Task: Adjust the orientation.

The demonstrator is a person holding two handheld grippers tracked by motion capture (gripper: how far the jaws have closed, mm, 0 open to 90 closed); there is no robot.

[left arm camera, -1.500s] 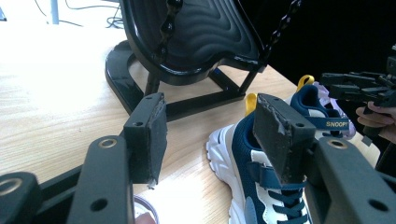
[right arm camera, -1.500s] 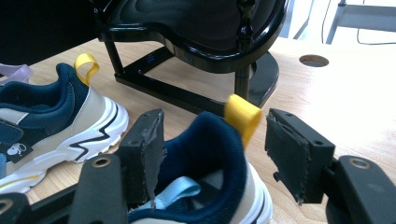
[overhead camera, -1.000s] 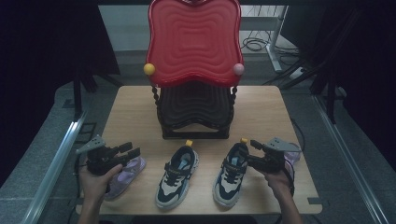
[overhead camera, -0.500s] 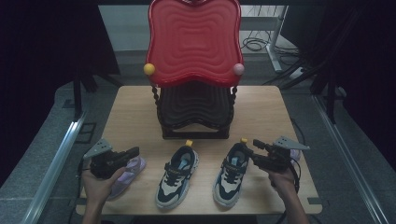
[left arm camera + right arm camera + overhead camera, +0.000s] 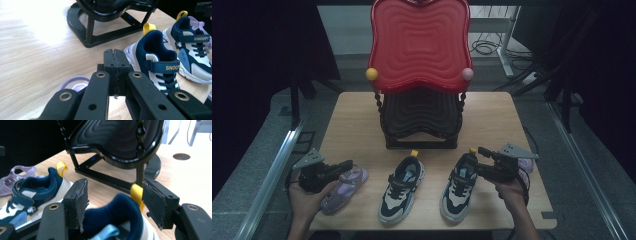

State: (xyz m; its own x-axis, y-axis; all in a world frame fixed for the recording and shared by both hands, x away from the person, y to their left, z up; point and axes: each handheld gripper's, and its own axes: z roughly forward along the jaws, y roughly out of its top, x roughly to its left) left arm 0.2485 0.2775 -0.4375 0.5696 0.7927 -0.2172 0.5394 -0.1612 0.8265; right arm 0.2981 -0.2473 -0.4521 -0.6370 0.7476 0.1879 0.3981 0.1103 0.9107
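While the red-topped shoe rack [image 5: 419, 75] stands far-centre | right sneaker [image 5: 460, 182] sits near-right, right gripper [image 5: 113, 203] wide open astride its heel, nothing clamped, hand level | left gripper [image 5: 116, 62] has just snapped shut on nothing over the purple sandal [image 5: 343, 187], so no pickup begun there.

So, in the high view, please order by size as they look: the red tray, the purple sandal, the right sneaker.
1. red tray, but it stands higher, nearer the camera
2. right sneaker
3. purple sandal
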